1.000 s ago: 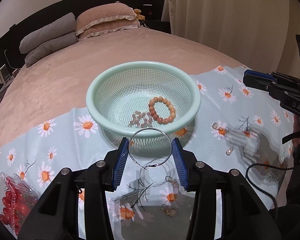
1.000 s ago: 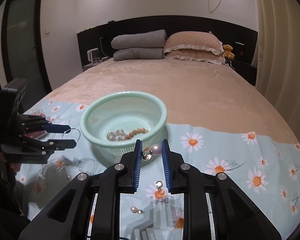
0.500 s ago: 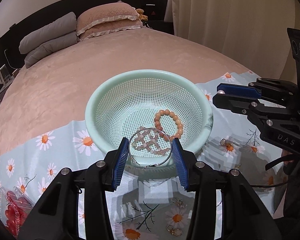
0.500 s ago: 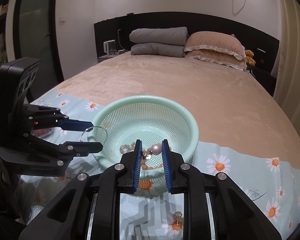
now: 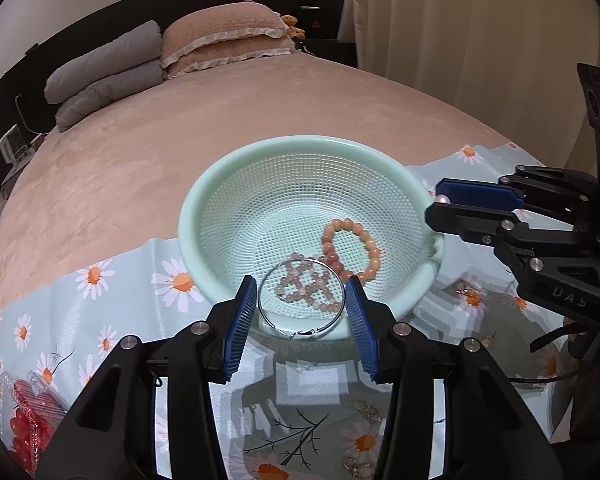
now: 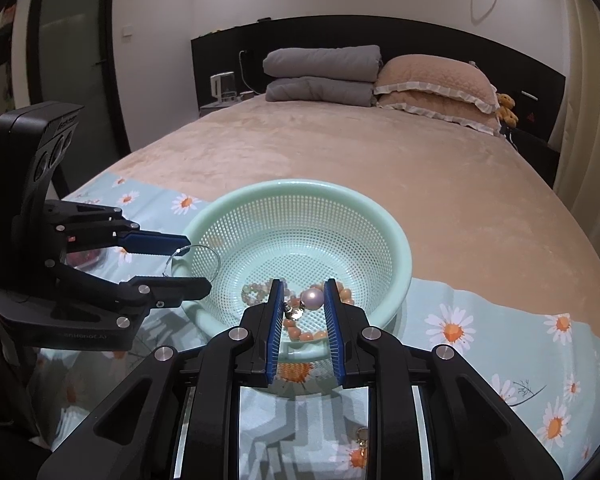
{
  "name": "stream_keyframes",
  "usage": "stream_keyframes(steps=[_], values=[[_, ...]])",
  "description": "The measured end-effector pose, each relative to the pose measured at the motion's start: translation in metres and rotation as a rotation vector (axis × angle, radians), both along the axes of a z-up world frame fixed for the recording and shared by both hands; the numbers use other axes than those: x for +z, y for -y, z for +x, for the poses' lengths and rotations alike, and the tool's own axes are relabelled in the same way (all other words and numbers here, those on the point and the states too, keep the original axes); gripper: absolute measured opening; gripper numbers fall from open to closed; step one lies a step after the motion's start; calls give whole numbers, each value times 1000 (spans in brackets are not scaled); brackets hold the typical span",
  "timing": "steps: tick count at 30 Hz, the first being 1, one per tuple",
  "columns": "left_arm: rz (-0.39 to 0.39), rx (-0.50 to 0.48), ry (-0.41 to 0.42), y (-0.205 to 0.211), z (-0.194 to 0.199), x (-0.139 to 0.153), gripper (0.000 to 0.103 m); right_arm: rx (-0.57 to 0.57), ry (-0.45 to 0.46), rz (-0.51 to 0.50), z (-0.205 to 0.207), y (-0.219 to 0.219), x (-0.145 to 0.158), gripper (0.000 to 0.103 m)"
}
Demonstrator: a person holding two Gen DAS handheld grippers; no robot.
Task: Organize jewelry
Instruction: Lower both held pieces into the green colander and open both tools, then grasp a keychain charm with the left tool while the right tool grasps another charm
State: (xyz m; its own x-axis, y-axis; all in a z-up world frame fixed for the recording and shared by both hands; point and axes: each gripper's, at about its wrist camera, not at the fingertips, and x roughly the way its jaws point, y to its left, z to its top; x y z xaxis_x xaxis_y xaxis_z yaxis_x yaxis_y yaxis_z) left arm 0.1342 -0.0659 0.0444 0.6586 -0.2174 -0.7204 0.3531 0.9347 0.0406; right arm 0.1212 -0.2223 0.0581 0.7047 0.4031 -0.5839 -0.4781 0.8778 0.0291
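Over the near rim of the mint basket [image 5: 204, 236], the left gripper [image 5: 302, 300] has just been opening, its silver hoop earring [image 5: 302, 296] between the pads, seemingly barely touching them. The right gripper [image 6: 302, 300] has also been opening around a pearl earring [image 6: 313, 298], which sits against the right pad above the beaded bracelets [image 5: 350, 248].

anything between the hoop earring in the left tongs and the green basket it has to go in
Nothing visible. The hoop earring sits between the left tongs, whose jaws have just been opening, right above the near rim of the green basket. Only bead bracelets lie below.
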Motion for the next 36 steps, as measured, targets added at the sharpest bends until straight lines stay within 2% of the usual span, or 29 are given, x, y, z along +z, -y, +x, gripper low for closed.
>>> stream_keyframes(steps=[1,2,3,4,7,23,36], values=[[11,21,23,-2,-2,2,71,-21,10,7,1,3,1,48],[13,37,44,-6,-5,5,88,-44,23,17,0,7,2,59],[5,51,57,-10,-8,8,92,-73,38,29,0,11,3,63],[-5,64,64,-14,-10,11,94,-100,50,45,-1,16,5,70],[-19,98,73,-24,-15,16,97,-152,54,80,-1,30,7,82],[22,63,26,-14,-19,-2,97,-166,43,3,-8,34,-2,85],[42,0,-18,-1,-33,-23,97,-185,-17,-29,-19,44,-23,85]])
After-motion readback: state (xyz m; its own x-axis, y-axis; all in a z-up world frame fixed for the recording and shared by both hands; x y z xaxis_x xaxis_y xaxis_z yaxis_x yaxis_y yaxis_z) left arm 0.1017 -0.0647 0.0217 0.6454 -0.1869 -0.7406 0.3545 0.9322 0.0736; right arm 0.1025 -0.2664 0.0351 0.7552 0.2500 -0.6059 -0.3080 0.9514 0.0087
